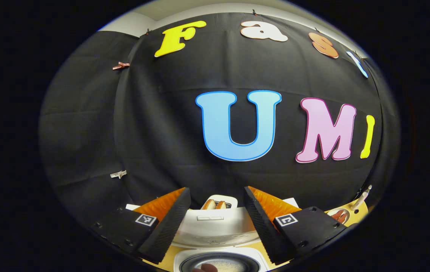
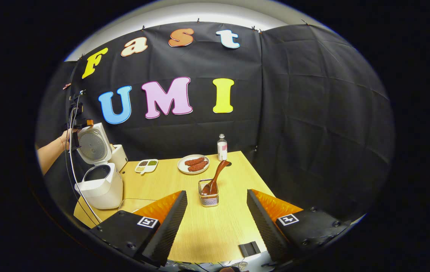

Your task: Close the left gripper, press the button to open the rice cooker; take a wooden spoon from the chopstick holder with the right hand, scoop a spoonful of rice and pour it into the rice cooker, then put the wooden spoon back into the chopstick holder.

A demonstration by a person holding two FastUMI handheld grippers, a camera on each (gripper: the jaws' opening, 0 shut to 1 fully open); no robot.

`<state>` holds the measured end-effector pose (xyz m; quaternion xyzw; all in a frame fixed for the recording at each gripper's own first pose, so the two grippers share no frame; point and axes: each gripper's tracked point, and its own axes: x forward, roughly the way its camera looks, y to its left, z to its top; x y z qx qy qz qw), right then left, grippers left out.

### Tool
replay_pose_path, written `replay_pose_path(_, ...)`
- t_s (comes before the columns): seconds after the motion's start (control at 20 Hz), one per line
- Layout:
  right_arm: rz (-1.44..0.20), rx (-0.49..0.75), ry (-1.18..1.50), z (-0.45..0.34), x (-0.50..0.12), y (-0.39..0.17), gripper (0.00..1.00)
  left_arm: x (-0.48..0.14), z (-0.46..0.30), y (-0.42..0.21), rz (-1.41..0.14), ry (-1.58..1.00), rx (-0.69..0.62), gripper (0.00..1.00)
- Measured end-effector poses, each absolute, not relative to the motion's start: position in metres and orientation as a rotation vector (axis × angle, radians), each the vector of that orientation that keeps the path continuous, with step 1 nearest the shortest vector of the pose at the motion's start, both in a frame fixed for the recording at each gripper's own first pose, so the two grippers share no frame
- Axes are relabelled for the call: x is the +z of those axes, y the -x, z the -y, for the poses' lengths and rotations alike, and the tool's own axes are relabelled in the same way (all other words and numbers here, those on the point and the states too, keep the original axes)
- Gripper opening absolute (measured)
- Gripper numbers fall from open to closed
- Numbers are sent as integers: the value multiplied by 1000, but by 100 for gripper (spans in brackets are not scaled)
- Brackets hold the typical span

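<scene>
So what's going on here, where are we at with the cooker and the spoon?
The rice cooker at the table's left edge is already open, lid up, with a person's hand by the lid. In the left gripper view the left gripper hangs open above the open pot. The right gripper is open too, holding nothing, aimed toward the chopstick holder. The wooden spoon leans in that holder, so no scooping has started.
</scene>
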<state>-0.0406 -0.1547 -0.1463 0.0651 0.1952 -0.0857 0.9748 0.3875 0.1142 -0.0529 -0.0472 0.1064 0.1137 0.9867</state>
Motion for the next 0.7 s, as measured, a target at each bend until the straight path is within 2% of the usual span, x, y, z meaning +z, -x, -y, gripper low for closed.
replay_pose_path(0.4, -351, -110, -145, 141, -129, 12, 98, -64, -93, -326, -240, 113, 238, 99)
replay_pose_path(0.7, -319, -40, -146, 129, -117, -10, 99, -97, -69, -265, -280, 152, 288, 99)
